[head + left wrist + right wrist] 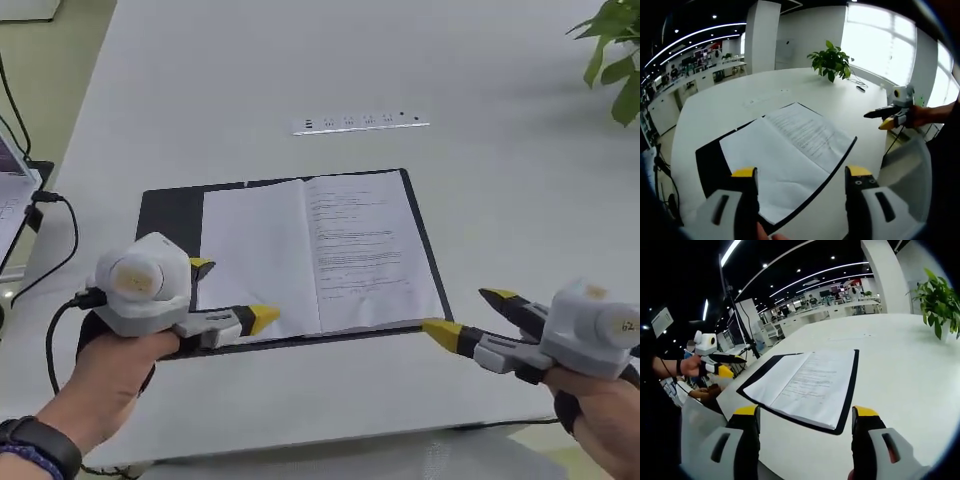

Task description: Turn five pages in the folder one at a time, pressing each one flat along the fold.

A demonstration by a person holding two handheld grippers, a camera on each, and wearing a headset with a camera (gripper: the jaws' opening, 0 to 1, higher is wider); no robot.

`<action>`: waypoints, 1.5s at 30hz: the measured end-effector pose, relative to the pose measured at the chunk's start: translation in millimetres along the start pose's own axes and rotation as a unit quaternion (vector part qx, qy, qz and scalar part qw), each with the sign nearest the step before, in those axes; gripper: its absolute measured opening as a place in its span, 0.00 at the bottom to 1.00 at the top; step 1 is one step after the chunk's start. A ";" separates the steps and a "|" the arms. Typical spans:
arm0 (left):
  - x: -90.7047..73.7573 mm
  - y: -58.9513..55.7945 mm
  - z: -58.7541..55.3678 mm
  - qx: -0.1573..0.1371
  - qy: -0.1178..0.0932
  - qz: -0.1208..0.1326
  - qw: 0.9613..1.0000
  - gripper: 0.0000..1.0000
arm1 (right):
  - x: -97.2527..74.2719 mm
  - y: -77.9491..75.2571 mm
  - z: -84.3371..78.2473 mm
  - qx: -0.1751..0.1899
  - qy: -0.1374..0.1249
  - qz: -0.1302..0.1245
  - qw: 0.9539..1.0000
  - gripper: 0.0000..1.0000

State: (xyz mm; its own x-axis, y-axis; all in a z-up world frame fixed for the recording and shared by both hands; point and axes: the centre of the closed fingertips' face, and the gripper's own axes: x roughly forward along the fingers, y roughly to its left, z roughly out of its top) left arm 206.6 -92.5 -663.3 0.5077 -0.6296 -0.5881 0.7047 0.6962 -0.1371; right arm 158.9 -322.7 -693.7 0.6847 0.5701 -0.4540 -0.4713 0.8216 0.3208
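- Nearest the lens, at the bottom of the head view, a left hand (110, 370) and a right hand (600, 410) each hold a grey gripper with yellow tips.
- A dark wristband (40, 445) sits on the left wrist in the lower left corner.
- The left gripper (232, 292) is at the lower left of the frame with its jaws apart and nothing between them. One tip lies over the bottom of the left page (255, 250). I cannot tell whether it touches the paper.
- In the left gripper view one tip is over the white sheet, and the other is over the table (250, 80) past the folder's edge.
- The right gripper (467, 312) is at the lower right, also with its jaws spread and empty. Its nearer tip is just beside the folder's lower right corner, off the paper.
- The folder (170, 215) lies open and flat in the middle of the frame. A strip of black cover shows at the left, and a thin black border runs round the rest.
- The right page (365, 250) carries printed lines, while the left page looks blank.
- A white power strip (360, 122) lies above the folder, well apart from it.
- Green plant (615, 50) leaves reach in at the upper right corner.
- A black cable (60, 230) runs along the left edge toward what may be a laptop (10, 190), which is mostly cut off.
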 end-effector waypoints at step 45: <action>194.0 -126.5 29.3 0.091 0.066 -0.125 0.986 0.70 | -16.0 -11.4 -16.8 0.002 0.016 0.011 1.000 0.73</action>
State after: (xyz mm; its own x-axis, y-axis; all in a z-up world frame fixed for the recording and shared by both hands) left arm 230.4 -312.8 -736.7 0.2471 -0.7151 -0.6539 0.8826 0.4447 -0.1527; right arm 144.0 -341.1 -704.0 0.6558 0.5874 -0.4742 -0.4831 0.8092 0.3343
